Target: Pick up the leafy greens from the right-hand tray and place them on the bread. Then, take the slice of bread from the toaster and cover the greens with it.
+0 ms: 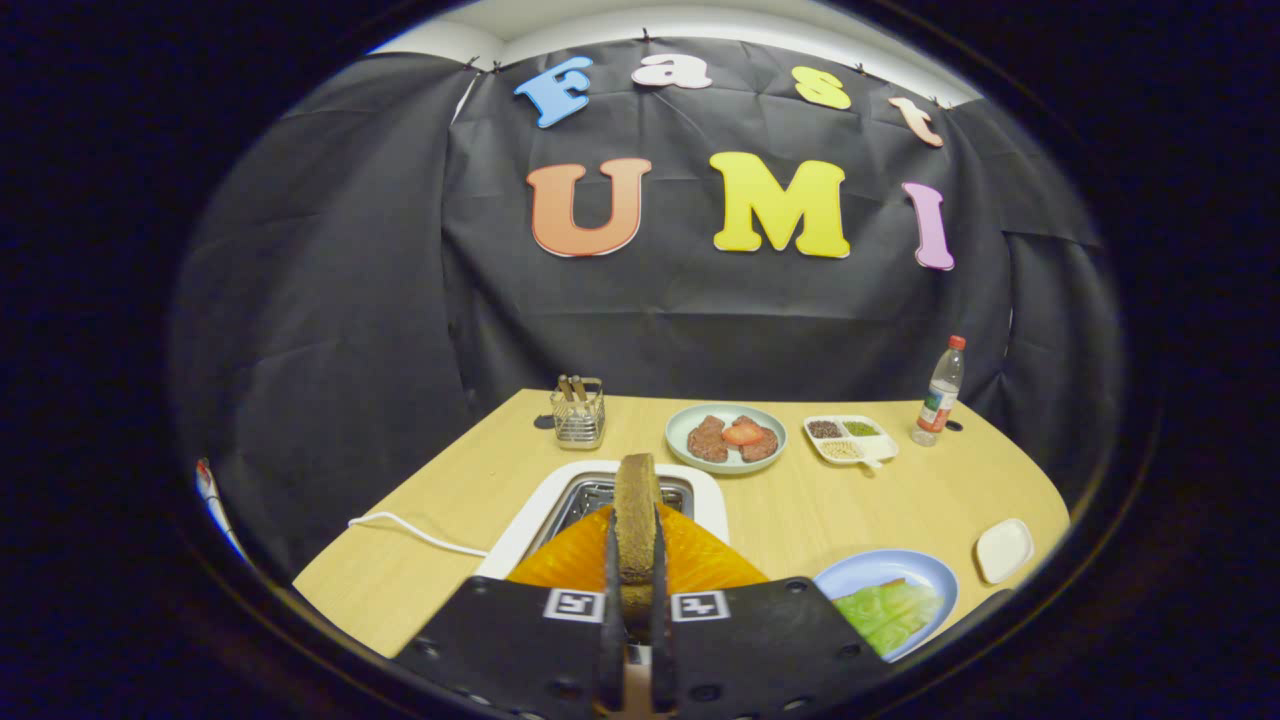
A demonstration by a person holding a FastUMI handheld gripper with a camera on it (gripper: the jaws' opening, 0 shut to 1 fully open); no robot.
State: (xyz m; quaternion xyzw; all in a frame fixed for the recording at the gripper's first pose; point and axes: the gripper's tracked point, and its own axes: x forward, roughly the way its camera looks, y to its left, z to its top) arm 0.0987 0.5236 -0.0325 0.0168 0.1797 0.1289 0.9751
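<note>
One slice of bread [636, 515] stands upright on its edge, seen edge-on, its long axis running straight ahead along the fingers [611, 590] and away over the toaster [610, 500]. It sits above the white toaster's open slot; whether its lower edge touches the slot I cannot tell. Right of the fingers, a blue plate [880, 572] carries the leafy greens [888, 612], which lie flat (pale green, with something orange at their far edge).

Pale wood makes up the desk [800, 500], backed by black cloth. Farther off rest a wire holder [578, 412] with brown sticks, a grey-green plate [725, 438] of meat slices and a red piece, a white divided tray [850, 438] of seeds, a bottle [941, 392] and a small white dish [1003, 549]. A white cord [415, 532] trails from the toaster's left.

Nearly closed, the hand-held gripper [636, 600] pinches the bread, a finger pressed on each face.
</note>
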